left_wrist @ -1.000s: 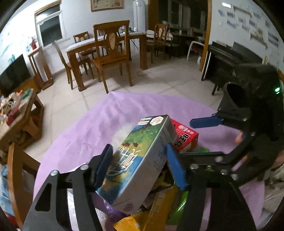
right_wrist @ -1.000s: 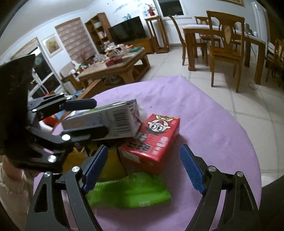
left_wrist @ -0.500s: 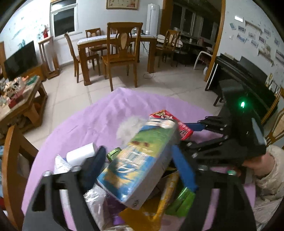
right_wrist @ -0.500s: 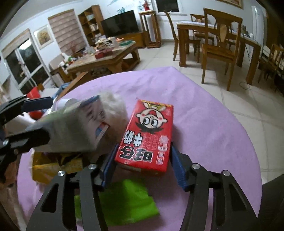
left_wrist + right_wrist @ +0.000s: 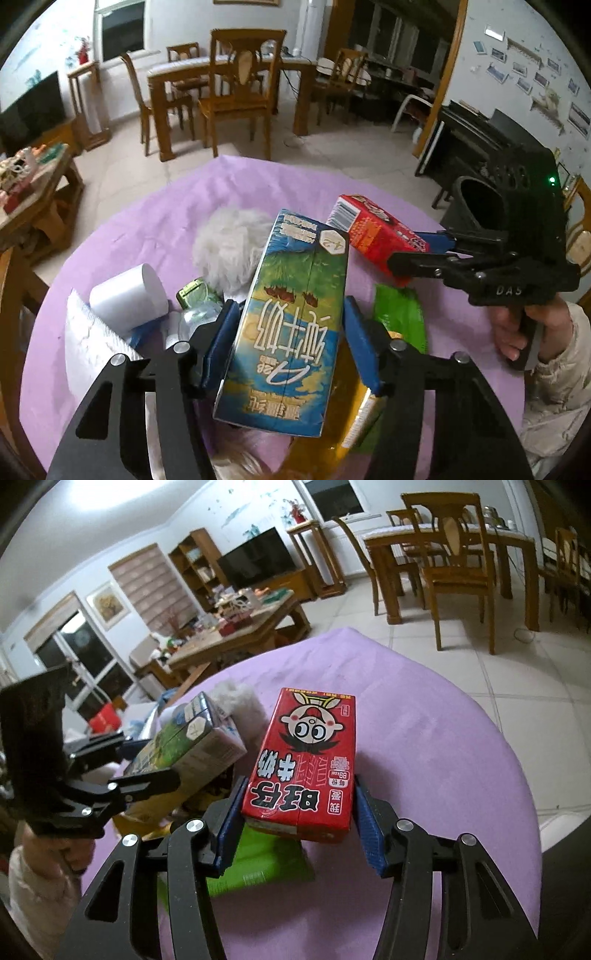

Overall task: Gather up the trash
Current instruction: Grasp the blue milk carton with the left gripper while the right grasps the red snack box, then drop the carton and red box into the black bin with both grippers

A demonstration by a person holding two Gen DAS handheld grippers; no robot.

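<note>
My left gripper (image 5: 291, 343) is shut on a blue-green milk carton (image 5: 291, 325) and holds it above the trash pile on the purple table (image 5: 155, 225). The carton also shows in the right wrist view (image 5: 184, 764). My right gripper (image 5: 299, 819) is shut on a red milk carton (image 5: 306, 760) and holds it above the table. The red carton shows in the left wrist view (image 5: 376, 236), with the right gripper (image 5: 424, 254) around it.
On the table lie a white fluffy wad (image 5: 229, 247), a white paper cup (image 5: 129, 295), a green wrapper (image 5: 399, 317), a yellow wrapper (image 5: 347, 435) and a crushed bottle (image 5: 195, 314). Wooden chairs and a dining table (image 5: 221, 81) stand beyond on the tiled floor.
My right gripper closed on the red carton and lifted it. My left gripper raised the blue-green carton and pulled back, uncovering the cup and white wad.
</note>
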